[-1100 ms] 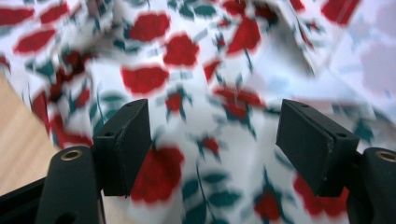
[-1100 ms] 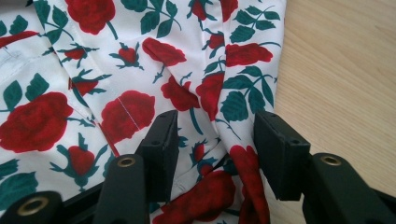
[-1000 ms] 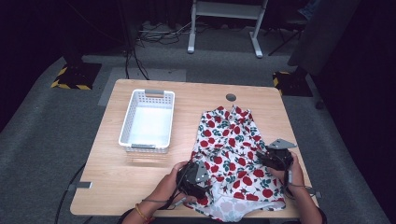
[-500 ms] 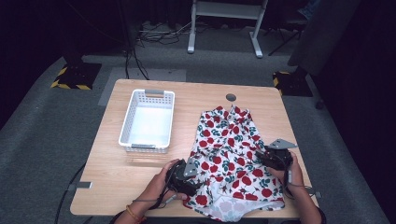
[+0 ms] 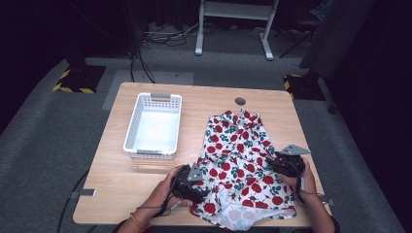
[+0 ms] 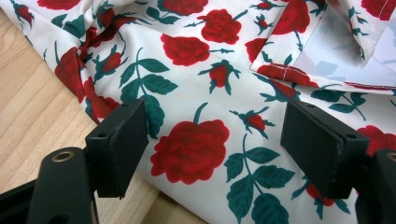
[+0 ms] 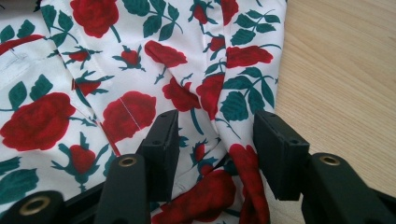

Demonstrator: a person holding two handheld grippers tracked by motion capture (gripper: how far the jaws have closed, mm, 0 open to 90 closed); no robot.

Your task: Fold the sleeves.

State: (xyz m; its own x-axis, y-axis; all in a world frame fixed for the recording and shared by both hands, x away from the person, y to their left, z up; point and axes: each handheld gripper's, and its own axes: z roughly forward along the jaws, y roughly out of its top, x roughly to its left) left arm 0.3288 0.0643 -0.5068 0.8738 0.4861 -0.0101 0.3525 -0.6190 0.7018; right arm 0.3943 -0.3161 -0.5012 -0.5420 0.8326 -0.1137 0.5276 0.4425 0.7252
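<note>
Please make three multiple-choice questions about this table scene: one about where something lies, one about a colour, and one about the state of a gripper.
1. Where does the white basket stand relative to the rose-print garment?
A. on top of it
B. on the table to its left in the high view
C. on the floor

2. What colour are the flowers on the garment?
A. blue
B. yellow
C. red

3. How do the jaws of the left gripper stand?
A. wide apart over the cloth
B. closed on the basket's rim
C. closed on a cable

Answers: 1 B, the basket sits apart, beside the cloth; 2 C, red roses with green leaves; 3 A, cloth shows flat between the two pads.
</note>
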